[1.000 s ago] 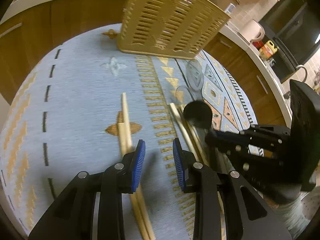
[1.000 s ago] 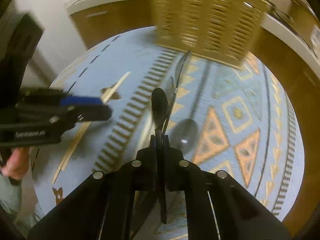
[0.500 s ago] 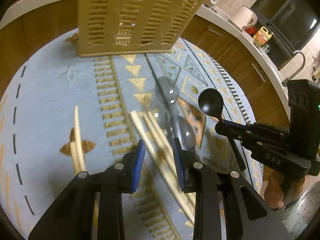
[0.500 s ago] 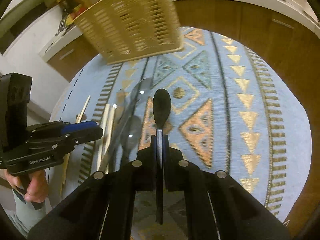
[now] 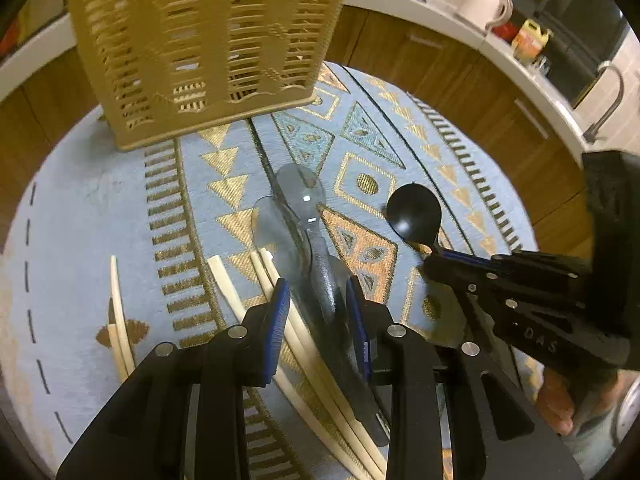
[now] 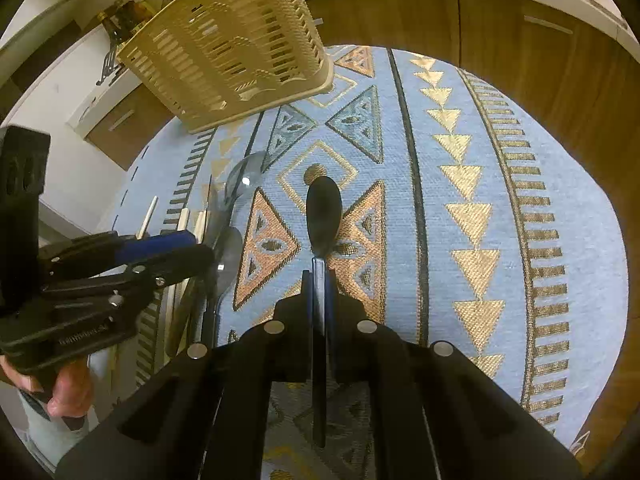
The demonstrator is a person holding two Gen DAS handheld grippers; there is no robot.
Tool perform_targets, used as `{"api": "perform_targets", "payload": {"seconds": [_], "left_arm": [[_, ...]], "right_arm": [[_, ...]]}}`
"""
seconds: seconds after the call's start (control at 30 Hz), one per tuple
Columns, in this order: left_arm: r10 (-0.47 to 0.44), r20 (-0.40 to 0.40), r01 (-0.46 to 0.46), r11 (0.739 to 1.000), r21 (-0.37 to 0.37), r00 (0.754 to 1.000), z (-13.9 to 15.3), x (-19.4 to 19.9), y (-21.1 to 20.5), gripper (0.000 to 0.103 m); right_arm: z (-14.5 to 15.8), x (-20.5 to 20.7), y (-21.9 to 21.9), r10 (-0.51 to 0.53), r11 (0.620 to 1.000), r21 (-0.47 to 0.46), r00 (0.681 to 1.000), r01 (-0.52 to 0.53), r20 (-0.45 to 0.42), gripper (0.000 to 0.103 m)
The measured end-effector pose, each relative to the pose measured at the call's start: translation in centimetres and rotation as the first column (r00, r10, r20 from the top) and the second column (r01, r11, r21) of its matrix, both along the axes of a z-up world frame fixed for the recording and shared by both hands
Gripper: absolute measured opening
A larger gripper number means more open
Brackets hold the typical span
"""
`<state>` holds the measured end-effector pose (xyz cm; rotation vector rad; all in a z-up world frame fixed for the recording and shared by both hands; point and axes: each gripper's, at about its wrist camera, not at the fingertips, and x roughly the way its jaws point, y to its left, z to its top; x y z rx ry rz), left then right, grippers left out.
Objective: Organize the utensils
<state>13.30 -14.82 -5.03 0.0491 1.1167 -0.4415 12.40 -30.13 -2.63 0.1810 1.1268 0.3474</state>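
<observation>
My right gripper is shut on a black spoon and holds it above the patterned cloth; the spoon's bowl also shows in the left wrist view. My left gripper is open, its blue pads on either side of the clear plastic spoons that lie beside several pale chopsticks. A tan slotted utensil basket stands at the far side of the table; it also shows in the right wrist view.
The round table carries a blue cloth with gold triangles. Two more chopsticks lie apart at the left. Wooden cabinets and a white counter ring the table; a kettle and a tap stand at the back right.
My left gripper has swung right from the lone chopsticks to over the clear spoons. My right gripper has carried the black spoon to the right, clear of the pile.
</observation>
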Motion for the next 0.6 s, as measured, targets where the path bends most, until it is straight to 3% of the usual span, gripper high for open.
{"api": "perform_targets", "payload": {"seconds": [0.13,0.2,0.23,0.27,0.3,0.5,0.6], "left_arm": [[-0.025,0.056,0.019,0.993,0.117,0.998,-0.2,-0.8,-2.0,0.037],[-0.026,0.075,0.016,0.99,0.139,0.997,-0.2,-1.0,-2.3,0.02],[-0.024,0.08,0.013,0.991,0.133,0.997,-0.1,-1.1,-2.3,0.015],[-0.013,0.097,0.0,0.992,0.128,0.995,0.3,-1.3,-2.0,0.004],[-0.005,0.103,-0.007,0.993,0.121,0.995,0.6,-1.4,-1.7,0.002],[0.083,0.084,-0.075,0.992,-0.098,0.993,2.5,-2.4,3.4,0.002],[0.159,0.077,-0.154,0.986,-0.068,0.984,2.4,-3.4,6.0,0.002]], "right_arm": [[0.0,-0.3,0.3,0.006,1.0,-0.023,1.0,-0.006,0.017,0.005],[0.0,-0.4,0.1,0.003,1.0,-0.011,1.0,-0.003,0.014,0.005],[0.0,-0.3,0.0,0.002,1.0,-0.005,1.0,-0.002,0.012,0.005],[-0.1,-0.4,-0.1,0.002,1.0,0.0,1.0,-0.002,0.011,0.005],[-0.1,-0.4,-0.2,0.002,1.0,0.003,1.0,-0.002,0.011,0.005],[-0.1,-0.7,-0.1,0.001,1.0,-0.003,0.999,-0.001,0.032,0.005],[0.0,-0.8,0.1,-0.003,1.0,-0.016,0.999,0.003,0.04,0.005]]}}
